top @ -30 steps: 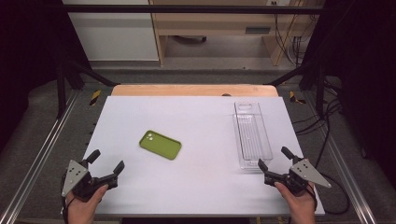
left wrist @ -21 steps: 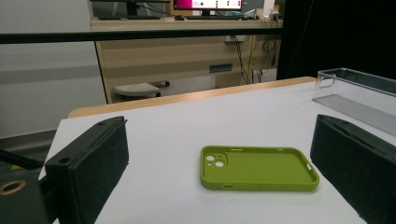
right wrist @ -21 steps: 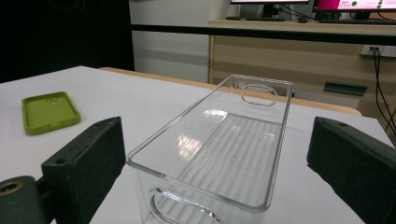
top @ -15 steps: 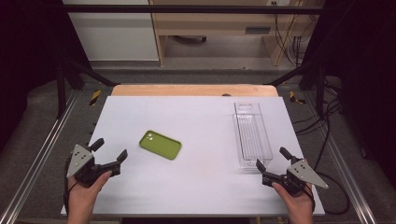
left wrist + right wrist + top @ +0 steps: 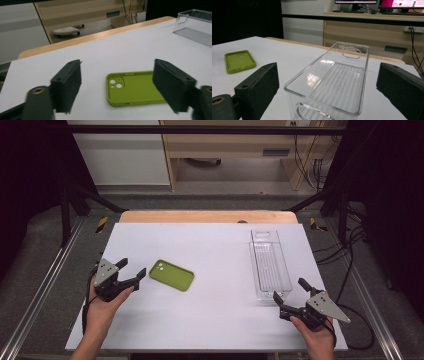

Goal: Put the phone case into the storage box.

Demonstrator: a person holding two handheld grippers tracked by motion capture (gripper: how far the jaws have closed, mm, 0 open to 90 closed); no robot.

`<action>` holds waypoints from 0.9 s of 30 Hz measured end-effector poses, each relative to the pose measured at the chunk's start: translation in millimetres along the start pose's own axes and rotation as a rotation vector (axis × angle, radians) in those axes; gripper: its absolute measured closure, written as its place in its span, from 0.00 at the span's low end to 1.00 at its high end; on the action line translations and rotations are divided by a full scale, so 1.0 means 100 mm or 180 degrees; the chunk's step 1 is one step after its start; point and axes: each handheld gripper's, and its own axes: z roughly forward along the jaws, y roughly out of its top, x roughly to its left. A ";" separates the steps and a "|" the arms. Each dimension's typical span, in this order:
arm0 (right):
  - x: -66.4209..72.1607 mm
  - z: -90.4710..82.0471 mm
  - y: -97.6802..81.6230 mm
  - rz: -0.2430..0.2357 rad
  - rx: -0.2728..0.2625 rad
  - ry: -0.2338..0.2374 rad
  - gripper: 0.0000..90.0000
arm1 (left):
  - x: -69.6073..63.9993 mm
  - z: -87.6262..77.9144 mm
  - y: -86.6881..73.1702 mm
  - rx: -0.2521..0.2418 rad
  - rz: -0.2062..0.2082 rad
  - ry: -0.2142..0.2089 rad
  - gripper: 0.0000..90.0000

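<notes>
A green phone case (image 5: 172,275) lies open side up on the white table (image 5: 210,250), left of centre. My left gripper (image 5: 131,271) is open just left of it, jaws pointing at its camera-hole end; in the left gripper view the phone case (image 5: 132,87) lies between and just beyond the fingers (image 5: 68,85). A clear plastic bin (image 5: 269,263) stands at the right, empty. My right gripper (image 5: 290,290) is open at the bin's near end; the bin (image 5: 332,80) stands between its jaws in the right gripper view, with the phone case (image 5: 239,60) far left.
A wooden strip (image 5: 207,216) runs along the table's far edge. Metal frame rails (image 5: 42,290) flank both sides, with cables (image 5: 350,270) at the right. A cabinet and desk stand behind the table.
My left gripper has moved forward and right, closing in on the phone case. My right gripper has edged slightly forward toward the bin's near end.
</notes>
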 end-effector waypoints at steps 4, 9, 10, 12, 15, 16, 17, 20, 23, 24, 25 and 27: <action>0.01 0.00 0.00 -0.0018 0.0010 -0.0005 0.05 | 0.01 0.13 0.01 0.0121 -0.0070 -0.0045 0.52; 0.01 -0.01 0.00 -0.0028 0.0000 -0.0008 0.06 | 0.04 0.31 0.04 0.0279 -0.0016 -0.0138 0.73; 0.01 -0.01 0.00 -0.0022 0.0000 -0.0011 0.06 | 0.04 0.33 0.05 0.0280 -0.0012 -0.0130 0.76; 0.00 -0.01 0.00 -0.0018 -0.0001 -0.0014 0.06 | 0.06 0.37 0.06 0.0285 -0.0032 -0.0105 0.83; 0.01 0.00 0.00 -0.0006 0.0002 -0.0014 0.06 | 0.08 0.42 0.06 0.0366 -0.0088 -0.0027 0.90; 0.01 0.00 0.01 -0.0021 -0.0018 -0.0015 0.07 | 0.10 0.47 0.04 0.0368 -0.0133 -0.0022 0.93; 0.01 0.00 0.01 -0.0020 -0.0016 -0.0020 0.07 | 0.11 0.50 0.04 0.0379 -0.0175 -0.0027 0.96; 0.01 -0.01 0.01 -0.0031 -0.0027 -0.0027 0.07 | 0.15 0.55 0.03 0.0418 -0.0157 0.0010 1.00; 0.01 0.00 0.01 -0.0019 -0.0016 -0.0028 0.07 | 0.18 0.60 0.04 0.0471 -0.0151 0.0052 1.00; 0.02 0.00 0.01 -0.0019 -0.0019 -0.0026 0.07 | 0.19 0.61 0.05 0.0490 -0.0150 0.0063 1.00; 0.02 0.00 0.02 -0.0023 -0.0020 -0.0027 0.07 | 0.19 0.62 0.06 0.0511 -0.0145 0.0075 1.00; 0.03 0.00 0.02 -0.0026 -0.0027 -0.0023 0.07 | 0.22 0.65 0.07 0.0572 -0.0136 0.0097 1.00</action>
